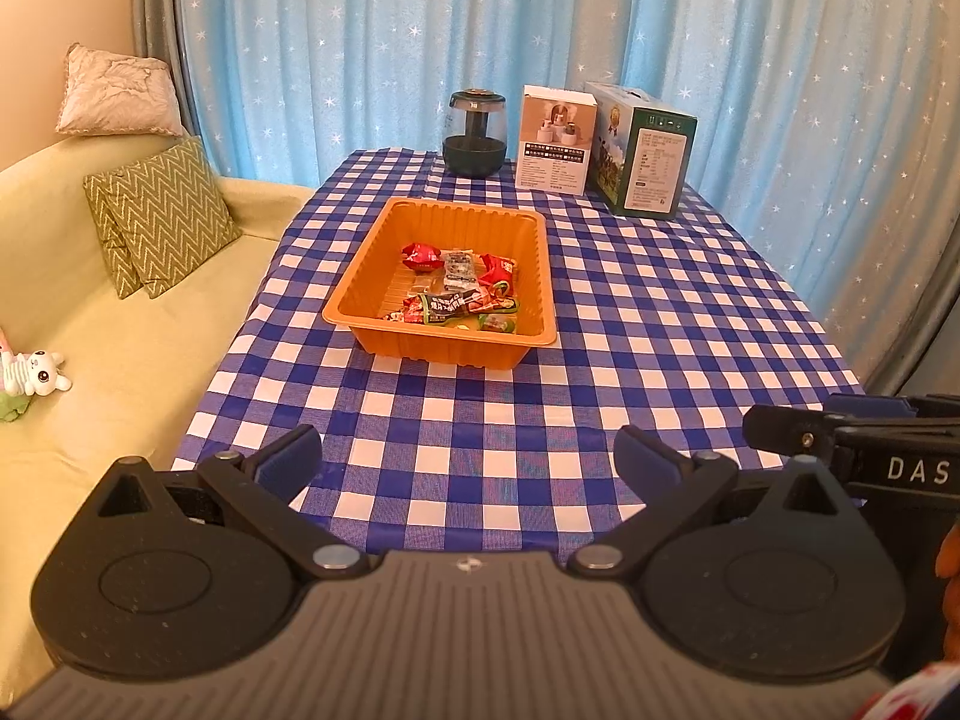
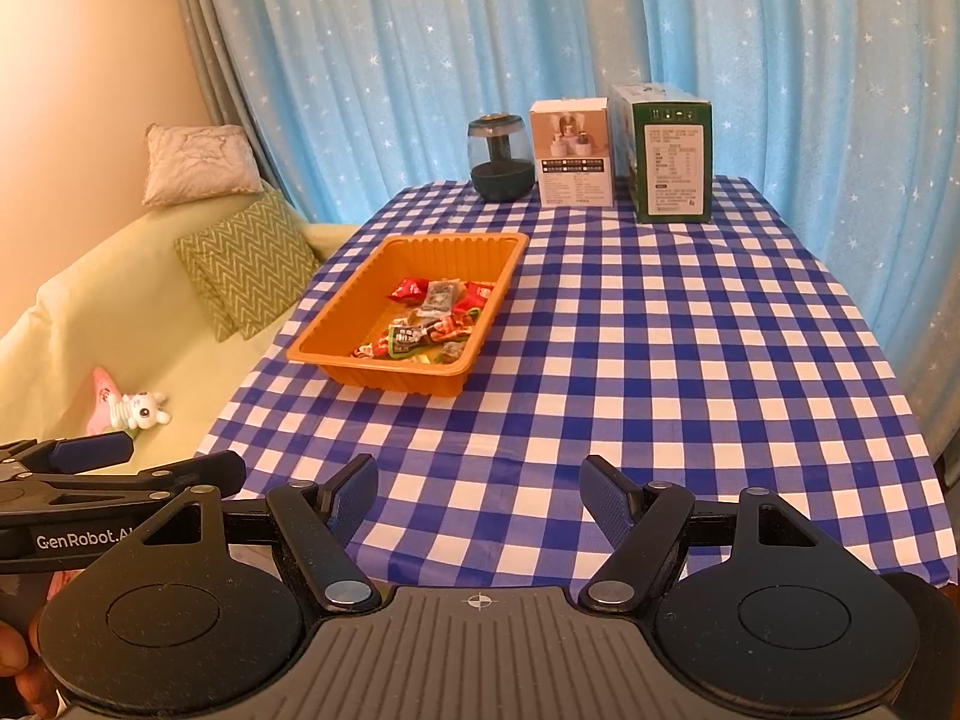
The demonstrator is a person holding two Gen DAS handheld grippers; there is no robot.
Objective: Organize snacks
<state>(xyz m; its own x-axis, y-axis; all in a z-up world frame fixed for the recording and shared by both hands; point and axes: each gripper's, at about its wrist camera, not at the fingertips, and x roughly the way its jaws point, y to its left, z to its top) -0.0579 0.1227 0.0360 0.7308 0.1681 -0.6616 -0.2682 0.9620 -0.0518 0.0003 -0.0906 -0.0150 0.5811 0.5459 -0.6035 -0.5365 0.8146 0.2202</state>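
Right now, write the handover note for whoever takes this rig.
Left gripper: open, empty, hovering over the near table edge.
Right gripper: open, empty, beside it.
Snack packets all lie in the orange tray on the checked tablecloth; none loose on the cloth.
Two boxes and a dark jar stand at the far edge, untouched.
Left: nothing obvious; perhaps tidy the packets inside the tray.

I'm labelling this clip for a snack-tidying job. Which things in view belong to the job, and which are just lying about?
Job:
orange tray
snack packets

Lying about:
dark jar
white box
green box
zigzag cushions
plush toy
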